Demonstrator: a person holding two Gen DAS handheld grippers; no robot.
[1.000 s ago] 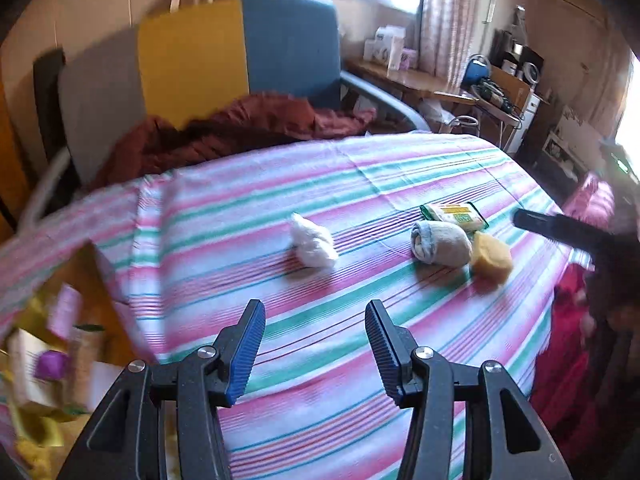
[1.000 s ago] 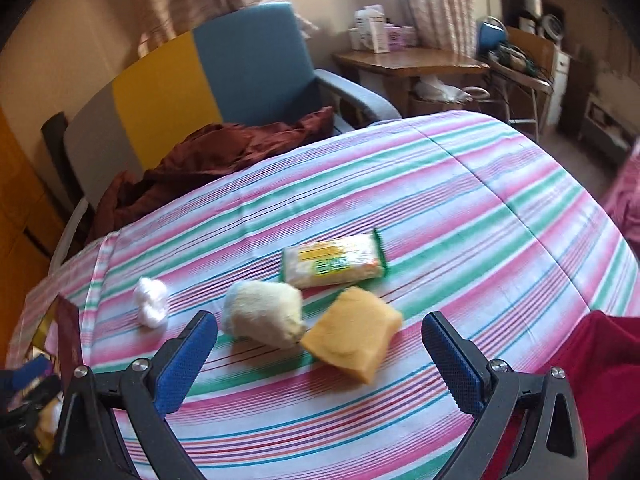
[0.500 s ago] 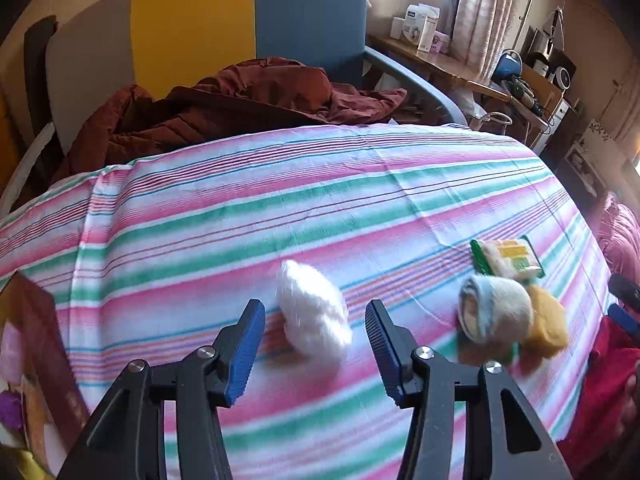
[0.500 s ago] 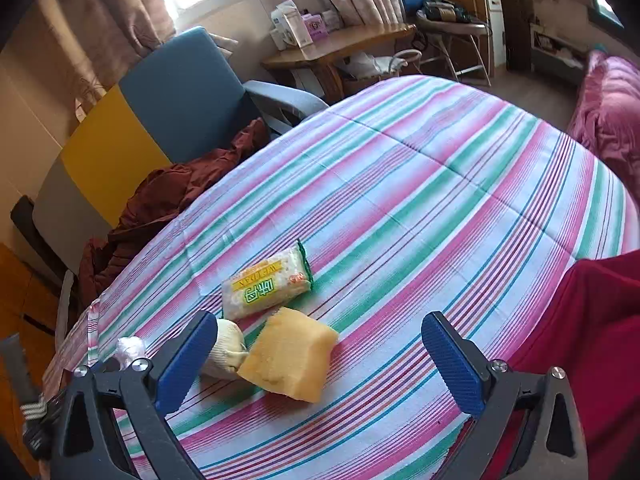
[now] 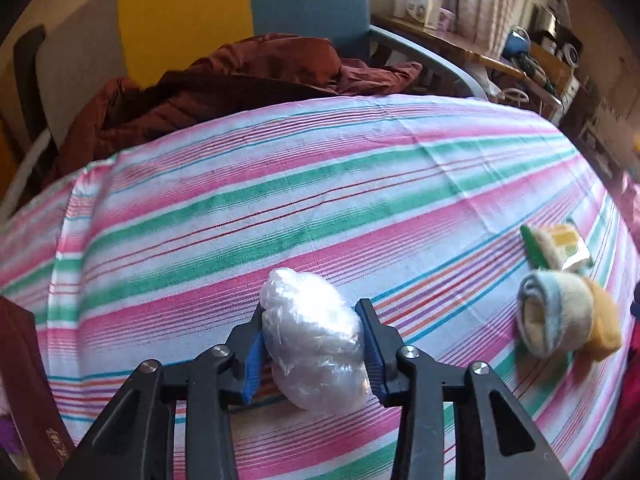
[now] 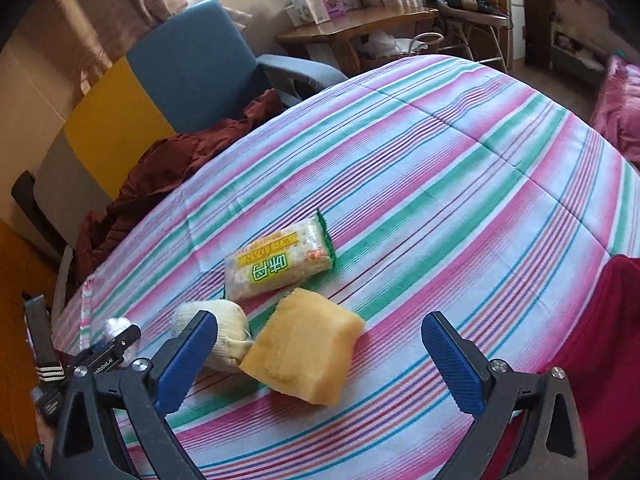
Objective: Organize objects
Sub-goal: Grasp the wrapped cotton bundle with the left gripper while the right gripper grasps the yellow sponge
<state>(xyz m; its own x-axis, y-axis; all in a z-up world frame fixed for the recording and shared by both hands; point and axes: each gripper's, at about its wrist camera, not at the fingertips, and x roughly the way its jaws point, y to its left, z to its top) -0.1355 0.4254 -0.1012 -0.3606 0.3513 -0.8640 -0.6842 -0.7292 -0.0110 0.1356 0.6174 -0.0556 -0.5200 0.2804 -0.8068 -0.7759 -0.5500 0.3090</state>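
Now: striped desk cloth [image 5: 280, 200], armchair [image 6: 192, 64] behind; left claw [image 5: 312, 344] just closed on plastic wad [image 5: 312, 344], right claw [image 6: 316, 356] wide open w/ sponge [image 6: 304, 352] between; snack pack [image 6: 280, 264] label legible right view only.

My left tool [image 5: 312, 344] has just been closing on the crumpled plastic bag [image 5: 314, 340] lying on the striped counter [image 5: 280, 200].

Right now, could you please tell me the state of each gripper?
Left gripper: jaws have just been closing, pads pressed on the white plastic bundle.
Right gripper: open, holding nothing, above the yellow sponge.
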